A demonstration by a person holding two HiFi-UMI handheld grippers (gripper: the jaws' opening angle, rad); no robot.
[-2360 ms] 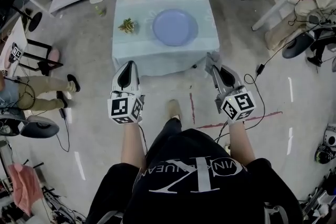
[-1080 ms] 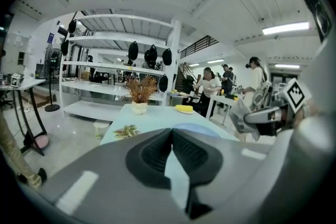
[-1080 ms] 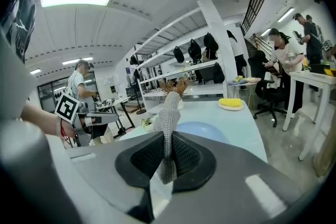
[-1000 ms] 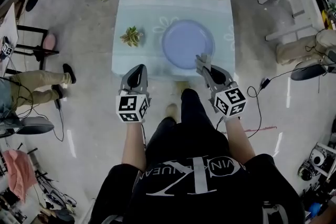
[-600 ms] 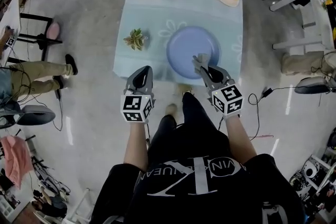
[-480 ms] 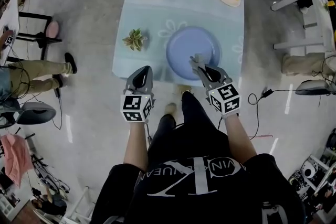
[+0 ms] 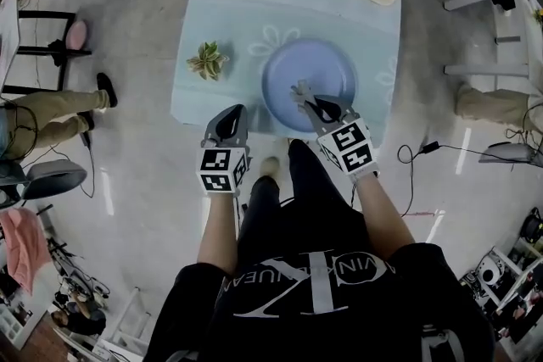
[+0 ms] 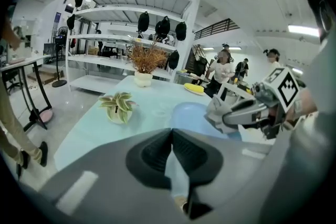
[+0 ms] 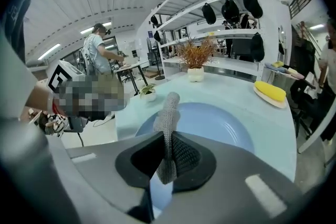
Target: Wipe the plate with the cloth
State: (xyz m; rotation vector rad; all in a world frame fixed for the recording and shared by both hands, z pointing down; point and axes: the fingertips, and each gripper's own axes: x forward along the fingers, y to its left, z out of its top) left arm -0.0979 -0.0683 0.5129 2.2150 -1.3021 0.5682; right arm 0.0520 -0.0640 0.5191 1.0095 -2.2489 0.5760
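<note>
The right claw (image 7: 312, 102), clamped on the grey cloth (image 9: 168, 113), has swung in over the plate's (image 7: 327, 64) near part, ready to wipe; the left claw (image 7: 231, 114) hangs closed, empty.

The left gripper (image 8: 171, 132) has its jaws pressed together, empty; beyond lies the plate (image 8: 189, 113) on the table (image 8: 89, 131); a plant (image 8: 118, 106) sits left; the right gripper (image 8: 216, 113) hangs above the plate's right side.
</note>
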